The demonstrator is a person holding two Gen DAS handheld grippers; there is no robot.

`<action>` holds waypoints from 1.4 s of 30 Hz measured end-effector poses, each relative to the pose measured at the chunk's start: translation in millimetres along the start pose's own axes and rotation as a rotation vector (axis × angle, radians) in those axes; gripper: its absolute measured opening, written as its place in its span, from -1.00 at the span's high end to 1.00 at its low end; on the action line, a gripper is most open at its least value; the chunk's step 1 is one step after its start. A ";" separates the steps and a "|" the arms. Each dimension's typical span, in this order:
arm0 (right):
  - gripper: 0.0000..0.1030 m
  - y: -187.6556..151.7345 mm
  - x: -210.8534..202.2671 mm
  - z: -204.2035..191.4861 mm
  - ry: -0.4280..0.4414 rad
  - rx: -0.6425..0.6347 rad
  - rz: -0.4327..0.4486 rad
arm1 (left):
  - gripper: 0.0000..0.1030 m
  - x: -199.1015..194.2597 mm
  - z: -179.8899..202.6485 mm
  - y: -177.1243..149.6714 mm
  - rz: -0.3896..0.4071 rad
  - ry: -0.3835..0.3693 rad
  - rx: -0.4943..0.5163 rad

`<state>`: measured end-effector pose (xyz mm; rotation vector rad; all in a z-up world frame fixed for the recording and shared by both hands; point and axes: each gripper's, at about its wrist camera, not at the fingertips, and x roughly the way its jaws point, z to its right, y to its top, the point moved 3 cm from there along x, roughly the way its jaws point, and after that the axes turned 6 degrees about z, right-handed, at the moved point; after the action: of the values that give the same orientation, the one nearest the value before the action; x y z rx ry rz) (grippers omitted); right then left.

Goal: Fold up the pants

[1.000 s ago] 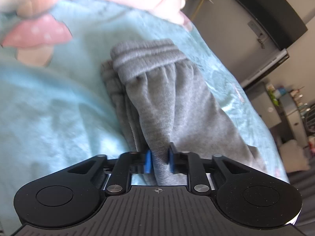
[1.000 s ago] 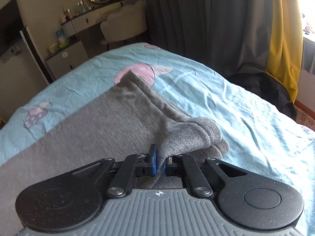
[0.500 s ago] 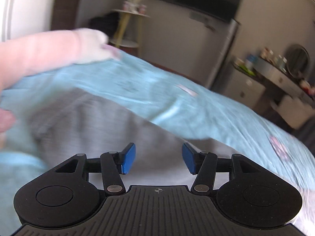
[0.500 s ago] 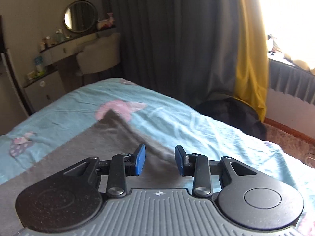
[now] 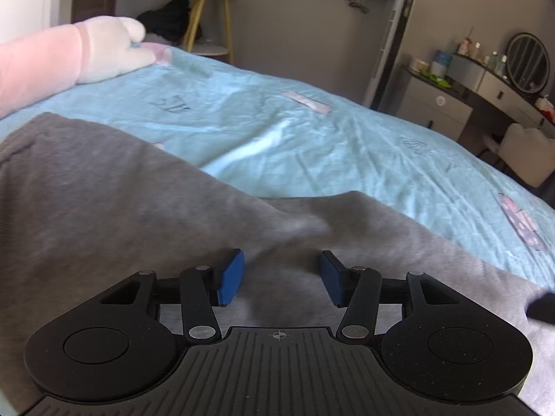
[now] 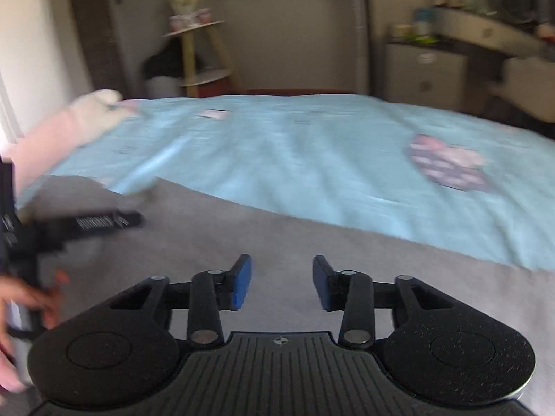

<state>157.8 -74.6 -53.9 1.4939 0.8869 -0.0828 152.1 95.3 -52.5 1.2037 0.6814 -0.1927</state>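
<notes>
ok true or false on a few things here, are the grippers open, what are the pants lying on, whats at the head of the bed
1. The left gripper is shut on the pants. False: its jaws are open, with nothing between them.
2. The right gripper is open. True.
3. The pants lie on a yellow sheet. False: the bedspread is light blue.
4. A pink and white plush toy lies on the bed. True.
</notes>
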 end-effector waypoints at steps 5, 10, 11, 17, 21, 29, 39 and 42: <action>-0.11 42.3 65.8 -34.0 0.129 -0.070 -0.031 | 0.06 -7.6 -13.0 4.5 0.015 0.108 0.092; -0.02 43.2 123.2 -60.7 0.223 -0.154 -0.206 | 0.06 -9.0 -30.4 11.7 0.026 0.111 0.029; 0.30 39.7 126.4 -63.8 0.251 -0.145 -0.229 | 0.06 -10.4 -33.8 13.1 0.035 0.117 0.018; 0.86 34.6 114.1 -89.8 0.273 -0.307 -0.160 | 0.01 -14.5 -54.1 19.4 0.078 0.169 -0.083; 0.91 46.3 117.5 -89.2 0.125 -0.350 -0.035 | -0.18 -20.5 -56.8 21.0 0.107 0.239 -0.078; 0.86 33.8 108.2 -73.3 -0.031 -0.275 0.021 | -0.21 -15.1 -61.2 12.5 0.092 0.288 -0.046; 0.90 -15.2 80.9 -49.6 0.009 -0.185 -0.040 | -0.39 -21.2 -17.2 3.3 0.148 0.158 0.084; 0.97 -8.4 90.5 -38.5 -0.049 -0.131 0.013 | -0.47 -5.6 -20.0 -6.1 0.087 0.190 0.095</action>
<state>198.4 -0.1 -104.2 1.3695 0.8279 -0.0504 137.1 110.0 -57.8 1.3512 0.7906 -0.0380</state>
